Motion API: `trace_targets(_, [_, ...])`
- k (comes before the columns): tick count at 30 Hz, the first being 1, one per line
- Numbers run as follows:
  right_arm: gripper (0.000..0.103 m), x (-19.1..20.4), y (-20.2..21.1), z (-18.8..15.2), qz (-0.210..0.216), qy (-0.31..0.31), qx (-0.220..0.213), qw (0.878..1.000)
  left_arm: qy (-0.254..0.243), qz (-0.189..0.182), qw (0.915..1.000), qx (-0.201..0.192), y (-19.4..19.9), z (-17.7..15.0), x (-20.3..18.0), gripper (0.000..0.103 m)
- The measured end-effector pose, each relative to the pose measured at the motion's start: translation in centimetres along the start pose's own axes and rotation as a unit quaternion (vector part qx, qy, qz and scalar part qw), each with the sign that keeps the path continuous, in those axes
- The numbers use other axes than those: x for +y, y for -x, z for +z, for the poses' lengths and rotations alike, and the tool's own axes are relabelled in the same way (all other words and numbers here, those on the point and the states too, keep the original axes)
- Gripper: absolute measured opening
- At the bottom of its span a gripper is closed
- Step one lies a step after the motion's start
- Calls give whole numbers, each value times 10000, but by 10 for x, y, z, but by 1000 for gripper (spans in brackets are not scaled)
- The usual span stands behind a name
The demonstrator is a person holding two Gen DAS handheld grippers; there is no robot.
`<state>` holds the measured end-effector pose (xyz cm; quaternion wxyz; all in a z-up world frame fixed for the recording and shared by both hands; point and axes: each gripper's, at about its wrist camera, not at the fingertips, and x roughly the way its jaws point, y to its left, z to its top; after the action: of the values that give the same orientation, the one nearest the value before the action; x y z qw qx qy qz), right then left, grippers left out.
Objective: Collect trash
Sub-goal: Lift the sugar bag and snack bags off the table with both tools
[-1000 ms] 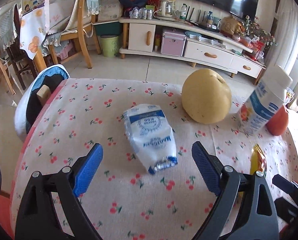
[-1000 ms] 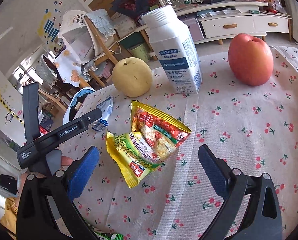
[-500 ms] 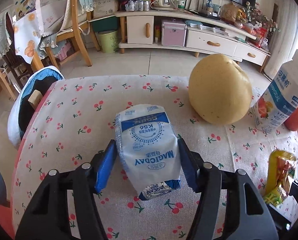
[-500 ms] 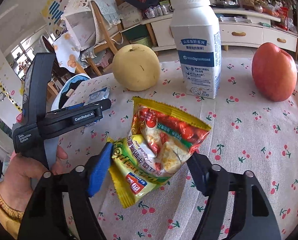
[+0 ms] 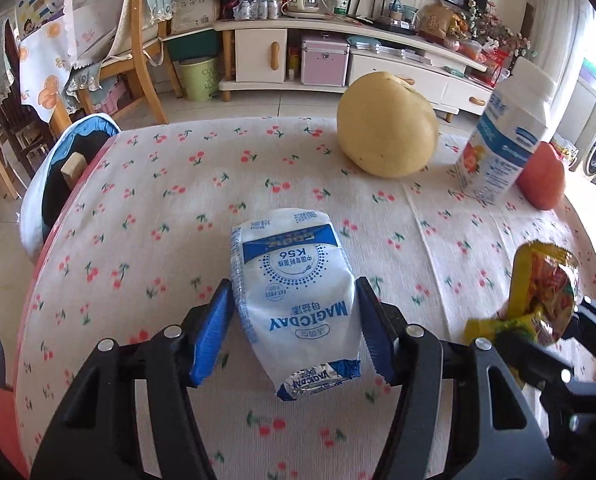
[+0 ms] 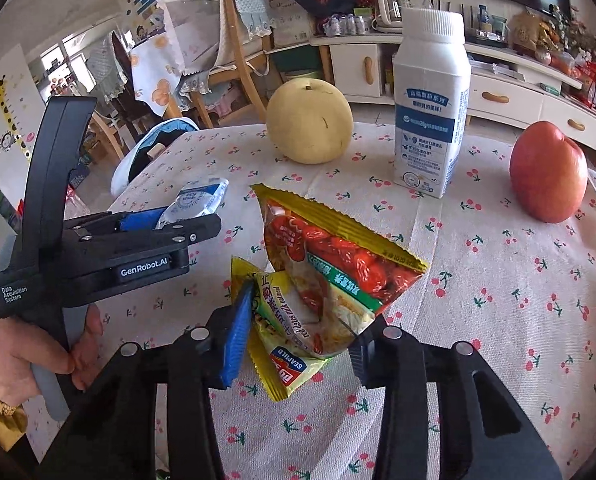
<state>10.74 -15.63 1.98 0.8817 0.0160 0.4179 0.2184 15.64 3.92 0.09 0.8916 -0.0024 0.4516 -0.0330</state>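
Blue pads of our left gripper (image 5: 294,332) pinch the white milk pouch (image 5: 294,296) while our right gripper (image 6: 298,320) clamps the yellow snack wrapper (image 6: 329,276), both held above the tablecloth (image 6: 497,320), likely for binning, leaving the pear (image 6: 309,120) at twelve o'clock.

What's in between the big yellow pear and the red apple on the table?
The white milk carton stands upright between the yellow pear and the red apple, touching neither. The right wrist view shows it best.

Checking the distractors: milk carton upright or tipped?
Upright. The milk carton stands on its base on the tablecloth, cap on top, between pear and apple.
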Motion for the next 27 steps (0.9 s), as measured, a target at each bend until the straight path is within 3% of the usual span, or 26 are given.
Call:
trace_targets(6, [41,10,23,-6,-77,115,-183,9997,82,-111,9999,-91,30,-24,9,62])
trace_targets(13, [41,32,52,-18,-677,619,-436,9948,129,-52,9992,-365,77,-53,19,62])
trace_targets(27, [41,74,102,-47,-1169,879,-939,9848,397,532,9943,-834,156,-113,57,62])
